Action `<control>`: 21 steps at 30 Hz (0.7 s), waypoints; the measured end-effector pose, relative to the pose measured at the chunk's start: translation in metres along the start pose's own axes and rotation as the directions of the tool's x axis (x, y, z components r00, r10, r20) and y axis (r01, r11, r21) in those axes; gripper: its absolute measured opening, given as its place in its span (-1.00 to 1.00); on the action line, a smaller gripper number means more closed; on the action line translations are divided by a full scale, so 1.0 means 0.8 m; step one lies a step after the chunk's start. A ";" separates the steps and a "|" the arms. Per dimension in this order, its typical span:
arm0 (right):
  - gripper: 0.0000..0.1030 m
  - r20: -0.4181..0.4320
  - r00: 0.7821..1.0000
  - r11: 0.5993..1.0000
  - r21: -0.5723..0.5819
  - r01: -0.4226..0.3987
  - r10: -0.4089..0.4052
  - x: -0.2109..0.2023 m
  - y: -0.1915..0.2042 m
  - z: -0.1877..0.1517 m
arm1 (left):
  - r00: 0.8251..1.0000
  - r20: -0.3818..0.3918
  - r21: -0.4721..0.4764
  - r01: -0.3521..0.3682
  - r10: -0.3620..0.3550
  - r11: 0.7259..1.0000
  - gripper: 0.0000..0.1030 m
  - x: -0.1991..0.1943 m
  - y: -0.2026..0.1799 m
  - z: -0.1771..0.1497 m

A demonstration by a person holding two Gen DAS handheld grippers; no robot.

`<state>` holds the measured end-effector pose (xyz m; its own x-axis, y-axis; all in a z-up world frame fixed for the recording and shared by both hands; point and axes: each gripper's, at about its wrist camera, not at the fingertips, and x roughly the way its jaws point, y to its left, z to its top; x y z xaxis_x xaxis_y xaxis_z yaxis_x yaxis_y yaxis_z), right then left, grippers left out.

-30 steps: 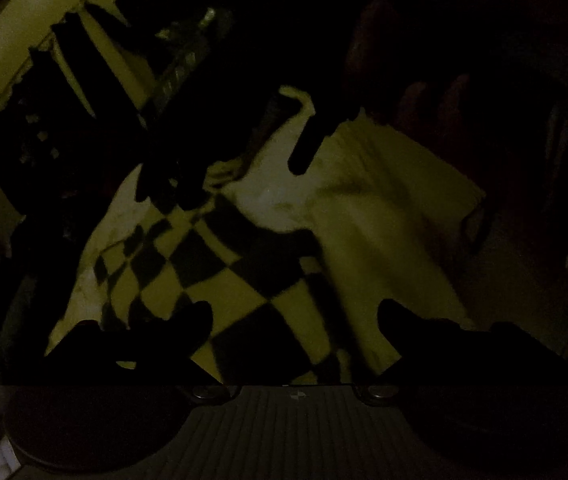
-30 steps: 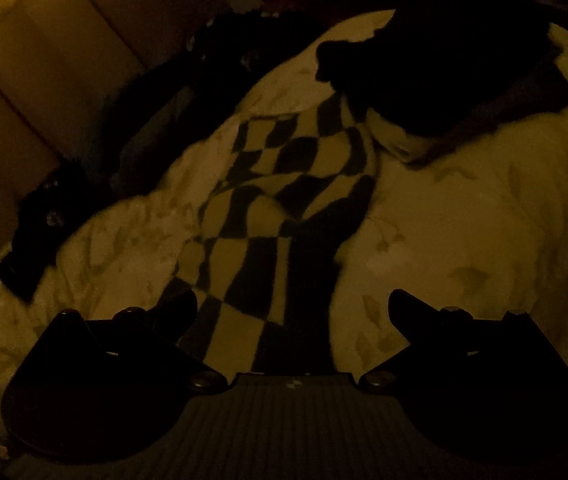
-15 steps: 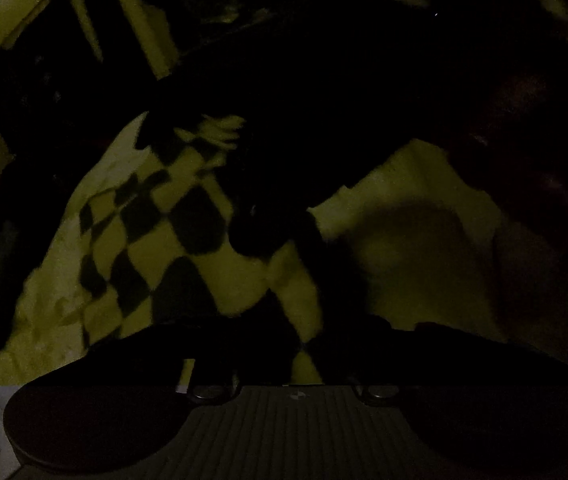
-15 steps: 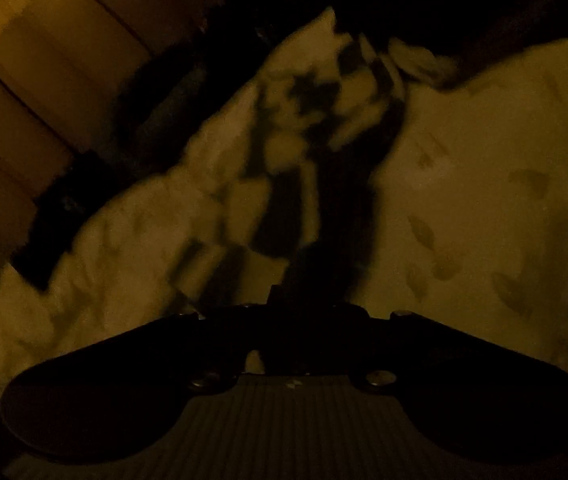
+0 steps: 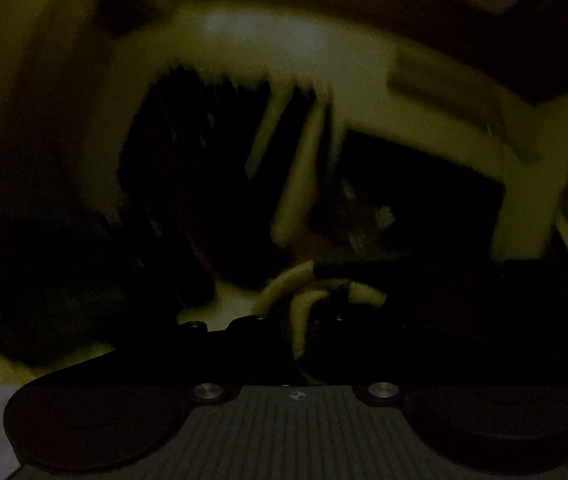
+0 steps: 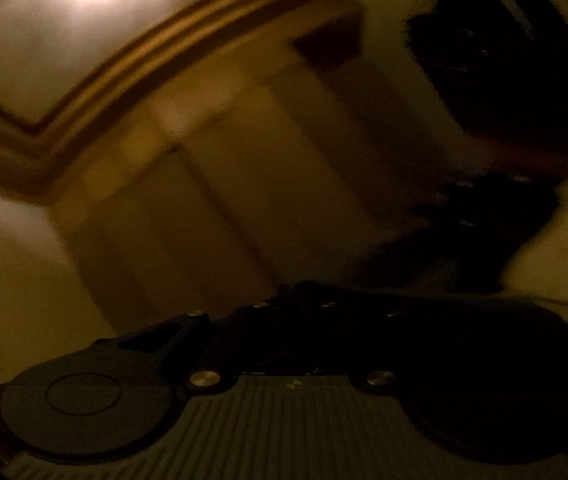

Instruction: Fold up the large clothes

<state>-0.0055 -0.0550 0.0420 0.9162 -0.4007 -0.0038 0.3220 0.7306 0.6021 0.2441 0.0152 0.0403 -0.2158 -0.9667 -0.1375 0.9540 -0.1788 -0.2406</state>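
The checkered garment (image 5: 304, 304) is the thing to follow here, though only a small bunch of it shows: in the left wrist view, pale and dark folds sit pinched right at the tips of the left gripper (image 5: 304, 322), whose jaws are closed on that bunch. The cloth runs away from the jaws toward the right of that view as a dark band, so its long axis seems to lie sideways across the front of the left gripper rather than straight ahead of it; the dim light and blur make that a guess more than a reading. Beyond the left gripper the view is mostly a pale wall (image 5: 63, 100) and dark, smeared shapes that I cannot name. The right wrist view looks at a wall with a moulding (image 6: 123, 64) under a bright lamp glare, with dark shapes and a pale patch off to the right. The right gripper (image 6: 296, 304) has its jaws drawn together; something dark may be caught between them, but the frame is too dark to say whether cloth is there. Judged from this, both hands are held high with the garment hanging between or below them, and the left hand is the one with a visible hold, so the next spread or fold hinges on that grip.
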 end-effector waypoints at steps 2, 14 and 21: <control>-0.89 0.010 0.998 0.998 -0.022 -0.058 0.058 0.035 0.018 0.010 | 0.996 0.045 0.016 -0.072 0.071 0.997 -0.20 -0.016 0.015 0.018; 0.71 -0.216 0.819 0.847 -0.151 0.509 -0.531 0.083 -0.151 -0.147 | 0.701 -0.521 -0.062 -0.600 0.487 0.797 0.36 0.030 0.222 -0.194; 0.71 -0.218 0.755 0.773 -0.339 0.536 -0.619 0.113 -0.176 -0.183 | 0.731 -0.476 -0.077 -0.589 0.489 0.805 1.00 0.026 0.233 -0.194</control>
<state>0.0670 -0.1128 -0.1602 0.5442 -0.6337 -0.5498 0.8208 0.5378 0.1926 0.3853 -0.0101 -0.1569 0.2097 -0.7070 -0.6754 0.8786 0.4393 -0.1871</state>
